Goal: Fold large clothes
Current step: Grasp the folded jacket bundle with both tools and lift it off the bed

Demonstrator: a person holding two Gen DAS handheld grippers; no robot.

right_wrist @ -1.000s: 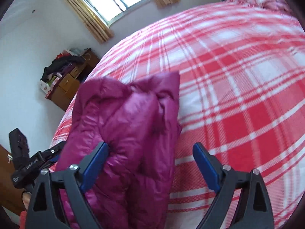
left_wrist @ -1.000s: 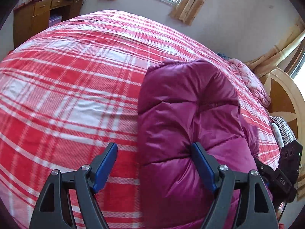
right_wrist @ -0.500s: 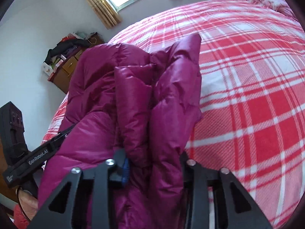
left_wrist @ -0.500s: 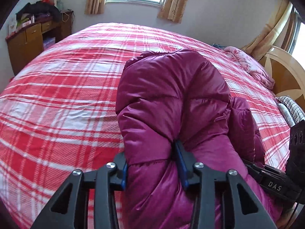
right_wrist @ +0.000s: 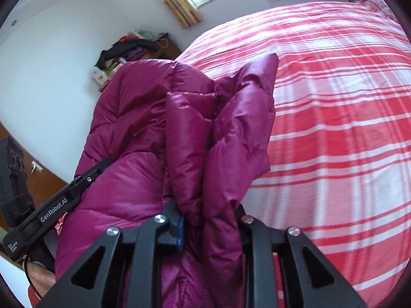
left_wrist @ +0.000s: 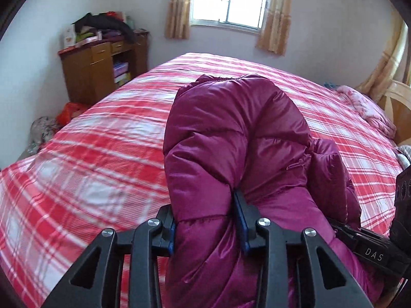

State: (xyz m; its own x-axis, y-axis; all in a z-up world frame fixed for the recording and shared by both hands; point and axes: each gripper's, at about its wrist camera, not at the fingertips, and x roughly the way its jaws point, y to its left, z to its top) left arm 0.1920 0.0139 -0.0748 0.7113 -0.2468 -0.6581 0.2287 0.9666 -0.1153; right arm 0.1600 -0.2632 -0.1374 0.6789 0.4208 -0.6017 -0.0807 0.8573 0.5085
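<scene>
A puffy magenta down jacket is bunched up and held above the red-and-white plaid bed cover. My left gripper is shut on a thick quilted fold at the jacket's near edge, and the blue pads sink into the fabric. In the right wrist view the jacket hangs in several folds over the bed cover. My right gripper pinches those folds, its jaws still closing on them. Each gripper's black body shows at the edge of the other's view.
A wooden cabinet piled with clothes stands against the far wall left of the window. Bags lie on the floor beside the bed. Pink bedding and a wooden headboard are at the right.
Both grippers went from wide open around the jacket's edge to clamped on it. They then raised the jacket off the bed, and both views tilted up toward the window.
</scene>
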